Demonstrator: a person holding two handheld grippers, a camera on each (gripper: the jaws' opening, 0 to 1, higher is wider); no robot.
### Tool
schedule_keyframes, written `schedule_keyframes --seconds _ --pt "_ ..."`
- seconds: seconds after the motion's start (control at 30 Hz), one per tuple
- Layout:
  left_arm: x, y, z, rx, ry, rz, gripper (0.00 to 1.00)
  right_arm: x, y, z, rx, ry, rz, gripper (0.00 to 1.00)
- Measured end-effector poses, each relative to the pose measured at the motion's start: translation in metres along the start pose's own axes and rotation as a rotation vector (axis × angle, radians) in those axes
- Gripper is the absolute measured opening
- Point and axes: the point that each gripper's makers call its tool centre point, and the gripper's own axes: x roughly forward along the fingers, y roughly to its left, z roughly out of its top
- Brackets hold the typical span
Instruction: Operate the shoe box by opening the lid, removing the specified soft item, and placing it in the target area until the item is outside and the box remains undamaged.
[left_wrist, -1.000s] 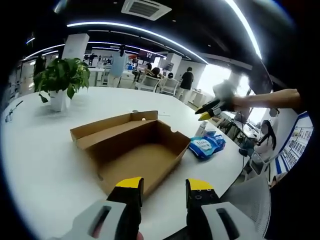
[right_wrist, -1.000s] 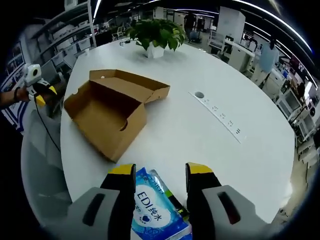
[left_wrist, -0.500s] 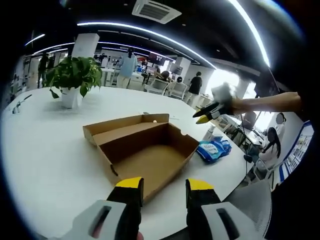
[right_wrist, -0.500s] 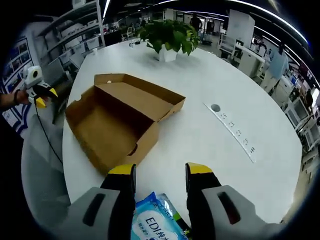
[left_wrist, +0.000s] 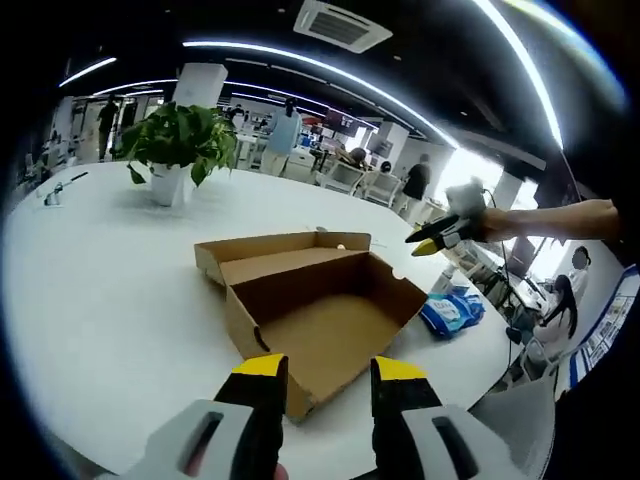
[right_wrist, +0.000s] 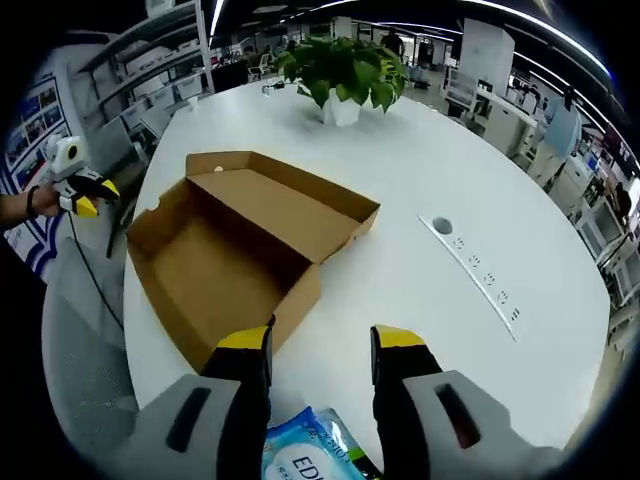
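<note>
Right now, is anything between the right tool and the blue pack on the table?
Nothing visible. The right tool hangs open just above the pack, which lies on the table beside the open, empty box. The gap between tool and pack is free.

Open shoe box (left_wrist: 315, 315) empty; wipes pack (left_wrist: 451, 311) beside it.
</note>
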Motion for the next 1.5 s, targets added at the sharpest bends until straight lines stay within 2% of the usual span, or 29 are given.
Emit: schedule_keyframes --seconds 0.1,0.13,0.17,0.33,0.43,0.47,0.6,0.7,0.93,1.5 --pt "0.008 0.01 -0.003 -0.019 0.021 0.05 0.33 0.0 -0.002 0.0 -0.002 0.002 -0.001 0.36" --pt "0.012 0.017 -0.009 -0.046 0.051 0.09 0.33 0.0 -0.003 0.0 0.0 0.002 -0.002 0.36" --pt "0.016 0.019 -0.008 -0.048 0.044 0.097 0.33 -0.001 -0.003 -0.001 0.002 0.003 -0.003 0.36" --pt "0.039 0.031 -0.021 -0.181 0.067 0.162 0.34 -0.001 -0.001 -0.003 0.01 0.011 0.0 0.37" --pt "0.044 0.035 -0.03 -0.192 0.105 0.204 0.34 -0.001 -0.001 -0.004 0.006 0.015 0.0 0.37" --pt "0.047 0.039 -0.038 -0.184 0.141 0.236 0.34 -0.001 -0.001 -0.005 0.007 0.015 0.0 0.37" --pt "0.052 0.04 -0.039 -0.209 0.138 0.241 0.33 -0.003 -0.002 -0.005 0.014 0.01 -0.003 0.37" --pt "0.053 0.039 -0.038 -0.204 0.142 0.245 0.24 -0.004 -0.003 -0.006 0.018 0.009 -0.001 0.37" --pt "0.054 0.037 -0.038 -0.18 0.158 0.241 0.18 -0.005 -0.007 -0.005 0.025 0.002 -0.004 0.38" --pt "0.051 0.036 -0.04 -0.128 0.184 0.219 0.17 -0.001 -0.004 -0.009 0.036 0.012 0.001 0.37"
